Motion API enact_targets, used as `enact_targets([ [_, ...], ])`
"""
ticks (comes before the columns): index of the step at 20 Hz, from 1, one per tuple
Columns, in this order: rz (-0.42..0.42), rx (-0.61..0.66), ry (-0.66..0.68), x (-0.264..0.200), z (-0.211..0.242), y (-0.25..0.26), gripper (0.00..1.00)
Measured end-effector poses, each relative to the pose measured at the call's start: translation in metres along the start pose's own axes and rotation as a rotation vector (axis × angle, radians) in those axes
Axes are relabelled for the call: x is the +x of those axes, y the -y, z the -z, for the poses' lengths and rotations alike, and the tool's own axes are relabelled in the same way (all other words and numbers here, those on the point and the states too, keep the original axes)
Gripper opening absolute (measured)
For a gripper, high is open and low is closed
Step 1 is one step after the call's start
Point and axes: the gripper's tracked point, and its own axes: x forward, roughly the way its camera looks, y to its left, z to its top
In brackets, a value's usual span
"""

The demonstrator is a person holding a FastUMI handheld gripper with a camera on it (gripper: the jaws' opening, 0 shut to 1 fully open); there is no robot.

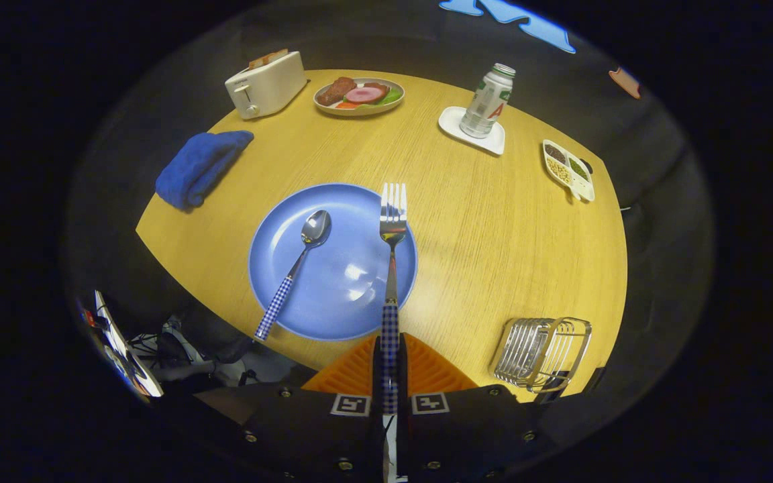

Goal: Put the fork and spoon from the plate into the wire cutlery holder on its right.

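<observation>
I've got the claw (390,362) pinching the fork (392,231) by its handle, tines pointing ahead over the plate (353,295). Spoon (296,265) lies on plate, left of fork; holder (542,352) sits to the right, w/ its near corner cut off behind the claw body.

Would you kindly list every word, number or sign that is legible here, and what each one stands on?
No text can be read clearly.
Can: the label's print is too blurred to read.
Two square markers behind the fingers: black-and-white patterns, no words.
Fork, held in the shut gripper: checked handle, no writing.
</observation>
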Motion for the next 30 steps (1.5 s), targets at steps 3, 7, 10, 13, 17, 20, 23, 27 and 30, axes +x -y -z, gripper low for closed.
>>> enact_targets([
  [3,0.013,-0.01,-0.011,-0.019,0.009,0.018,0.08],
  [7,0.055,-0.059,-0.052,-0.036,0.032,0.051,0.08],
  [10,0.07,-0.02,-0.091,-0.05,0.051,0.075,0.08],
  [13,0.078,-0.007,-0.124,-0.061,0.068,0.094,0.08],
  [17,0.07,0.016,-0.18,-0.07,0.089,0.118,0.08],
  [20,0.073,0.021,-0.23,-0.073,0.104,0.134,0.08],
  [23,0.07,0.019,-0.274,-0.072,0.116,0.148,0.08],
  [27,0.055,-0.013,-0.36,-0.065,0.132,0.161,0.08],
  [30,0.044,-0.062,-0.426,-0.056,0.137,0.167,0.08],
])
